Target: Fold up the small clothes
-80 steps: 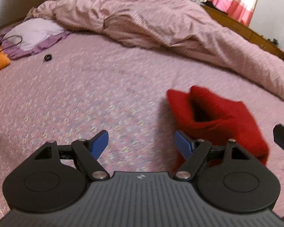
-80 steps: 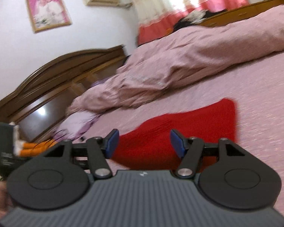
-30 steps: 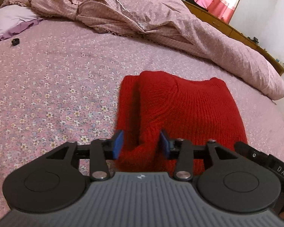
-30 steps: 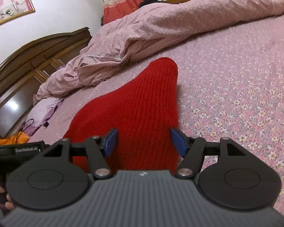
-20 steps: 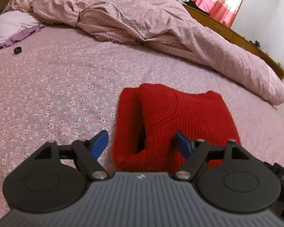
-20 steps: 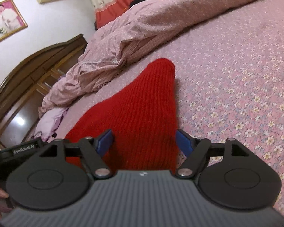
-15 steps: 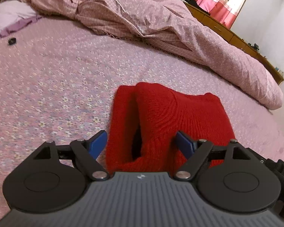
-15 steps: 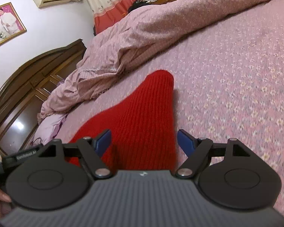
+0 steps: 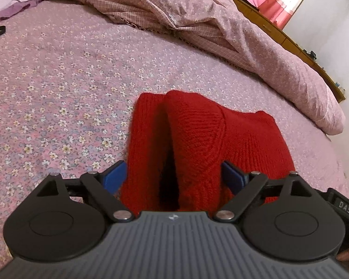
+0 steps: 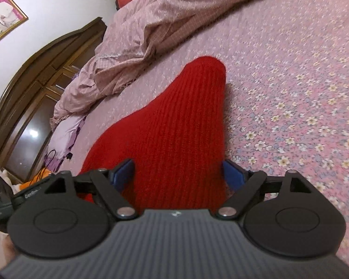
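A red knitted garment (image 9: 209, 137) lies folded over itself on the pink flowered bedsheet (image 9: 58, 81). In the left wrist view its near end shows two layers with a dark gap between them. My left gripper (image 9: 174, 177) is open, its blue fingers either side of that near end. In the right wrist view the garment (image 10: 174, 125) runs away from me as a long red strip. My right gripper (image 10: 178, 174) is open, its fingers either side of the strip's near part.
A rumpled pink quilt (image 9: 197, 16) is heaped along the far side of the bed. A lilac pillow (image 9: 7, 2) and a small black object (image 9: 0, 30) lie far left. A dark wooden headboard (image 10: 35, 74) and an orange item (image 10: 32, 182) show in the right wrist view.
My left gripper, shut on the garment's near end one second ago, has opened. Both grippers now sit closer to the garment, which lies about where it was.
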A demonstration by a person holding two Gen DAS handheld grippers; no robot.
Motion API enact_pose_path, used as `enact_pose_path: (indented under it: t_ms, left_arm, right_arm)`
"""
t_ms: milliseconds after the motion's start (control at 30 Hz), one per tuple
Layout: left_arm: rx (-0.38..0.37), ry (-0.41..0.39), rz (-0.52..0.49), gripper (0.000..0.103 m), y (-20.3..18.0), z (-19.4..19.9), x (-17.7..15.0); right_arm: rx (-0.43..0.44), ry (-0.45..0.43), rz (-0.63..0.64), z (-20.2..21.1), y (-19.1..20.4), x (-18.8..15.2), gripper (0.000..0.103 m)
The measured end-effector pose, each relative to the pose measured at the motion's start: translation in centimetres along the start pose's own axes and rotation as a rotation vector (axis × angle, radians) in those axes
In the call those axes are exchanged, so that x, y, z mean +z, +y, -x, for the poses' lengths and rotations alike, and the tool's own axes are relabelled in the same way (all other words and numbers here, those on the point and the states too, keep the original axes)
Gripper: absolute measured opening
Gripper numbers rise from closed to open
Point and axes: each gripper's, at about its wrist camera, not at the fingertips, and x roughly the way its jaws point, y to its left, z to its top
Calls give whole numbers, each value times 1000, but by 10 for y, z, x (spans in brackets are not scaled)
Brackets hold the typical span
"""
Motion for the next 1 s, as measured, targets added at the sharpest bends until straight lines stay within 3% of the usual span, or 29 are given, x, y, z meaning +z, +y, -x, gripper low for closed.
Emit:
enact_pose_path:
  t_ms: [200, 667, 767, 833, 1000]
  left_arm:
    - [-68, 32, 58, 95, 12, -18, 5]
    - [-152, 56, 118, 95, 21, -38, 7]
    - [-227, 67, 119, 81, 22, -35, 6]
    - [-227, 62, 86, 77, 19, -30, 5]
    - [-231, 56, 78, 71, 11, -15, 2]
  right_arm:
    - [92, 69, -116, -22, -21, 2, 89]
    - [126, 67, -57, -42, -9, 12, 91]
    - [150, 38, -62, -40, -8, 10, 79]
    - [163, 4, -51, -31, -7, 5, 70]
    - [234, -36, -133, -14, -8, 1, 64]
